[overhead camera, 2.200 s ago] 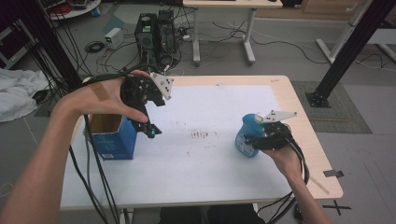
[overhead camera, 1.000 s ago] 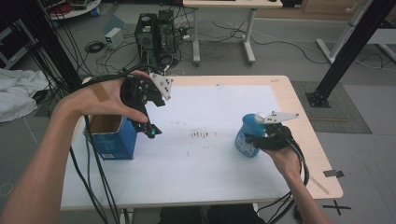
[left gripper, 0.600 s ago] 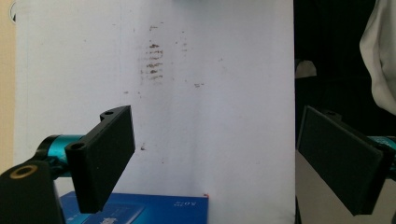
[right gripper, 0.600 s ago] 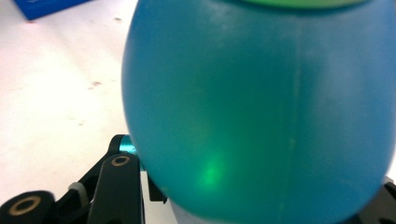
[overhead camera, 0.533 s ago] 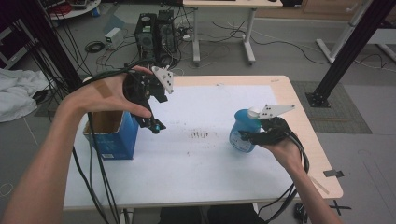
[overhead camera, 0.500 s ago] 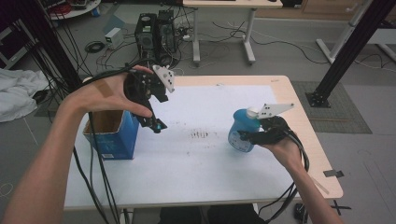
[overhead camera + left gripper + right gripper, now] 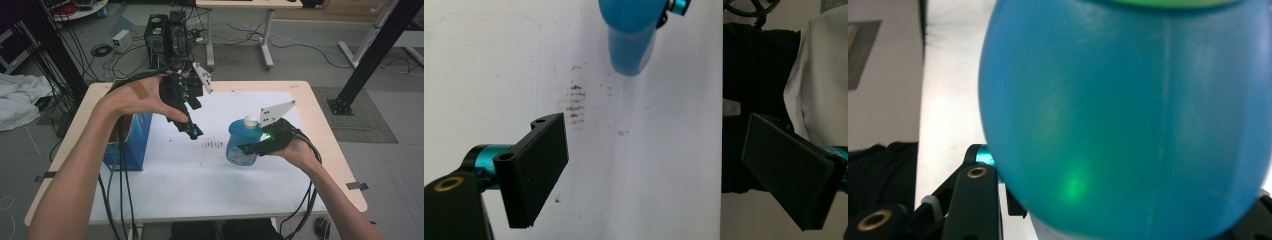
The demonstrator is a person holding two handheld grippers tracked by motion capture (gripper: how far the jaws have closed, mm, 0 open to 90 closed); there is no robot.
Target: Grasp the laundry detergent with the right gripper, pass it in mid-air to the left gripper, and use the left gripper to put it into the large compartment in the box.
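My right gripper (image 7: 250,148) is clamped on the blue bottle (image 7: 241,142), the jaws pressing its round belly from both sides; in the right gripper view the bottle (image 7: 1128,115) bulges right over the jaws, with a green light spot glowing on its lower wall. I have it tilted, and its white cap (image 7: 249,120) points up and away from me beside the grey plate on the gripper. The bottle sits over the right part of the white sheet (image 7: 170,165) that covers the table (image 7: 327,135); whether its base touches the sheet I cannot tell. My left gripper (image 7: 654,170) hangs with its jaws spread wide and nothing between them, pointing down at the sheet. Past its jaws I see a patch of small brown marks (image 7: 575,102) on the sheet, and the bottle (image 7: 631,35) farther off. In the high view those marks (image 7: 214,145) lie between my two grippers, just left of the bottle. A blue box (image 7: 132,145) stands at the table's left side, beneath my left forearm.
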